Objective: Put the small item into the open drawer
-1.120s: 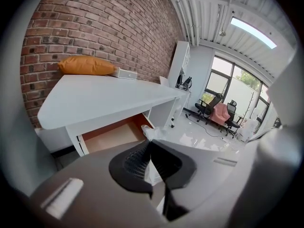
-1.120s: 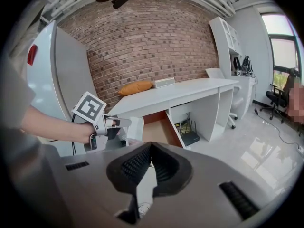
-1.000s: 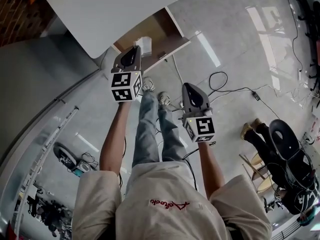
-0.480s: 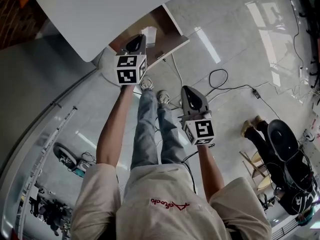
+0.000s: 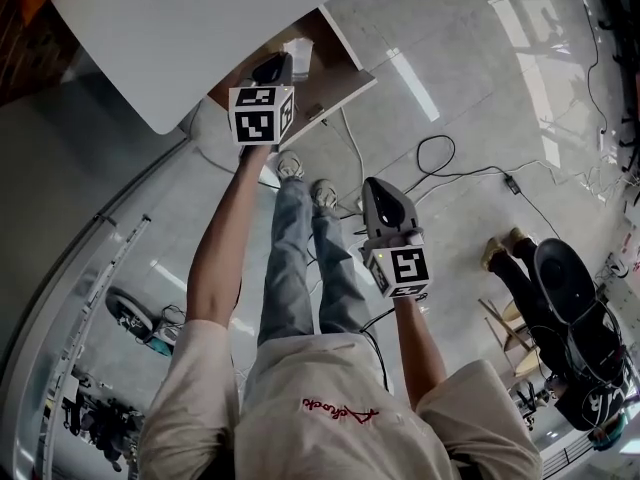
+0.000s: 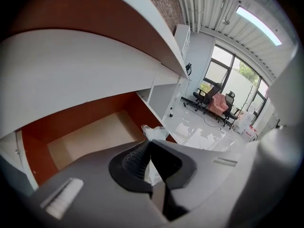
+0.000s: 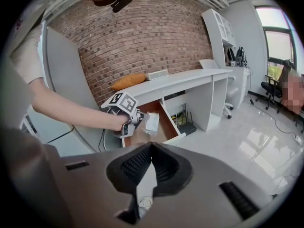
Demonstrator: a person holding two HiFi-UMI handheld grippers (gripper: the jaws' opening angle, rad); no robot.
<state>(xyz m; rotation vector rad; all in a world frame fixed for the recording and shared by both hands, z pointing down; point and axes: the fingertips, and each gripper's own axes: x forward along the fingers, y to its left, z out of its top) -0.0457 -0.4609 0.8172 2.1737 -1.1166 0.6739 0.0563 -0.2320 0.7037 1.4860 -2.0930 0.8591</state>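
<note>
Above open drawer [image 6: 90, 137], left gripper [image 6: 147, 145] pinches crumpled white packet [image 6: 155, 133]; right gripper [image 7: 151, 147] closed, empty.

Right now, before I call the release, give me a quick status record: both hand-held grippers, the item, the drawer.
left hand-held gripper: jaws closed on the small white packet, held over the drawer
right hand-held gripper: jaws together, nothing between them, above the floor away from the desk
small white packet: in the air, not resting in the drawer
drawer: open under the white desk, bare bottom showing
task step: packet not yet released
</note>
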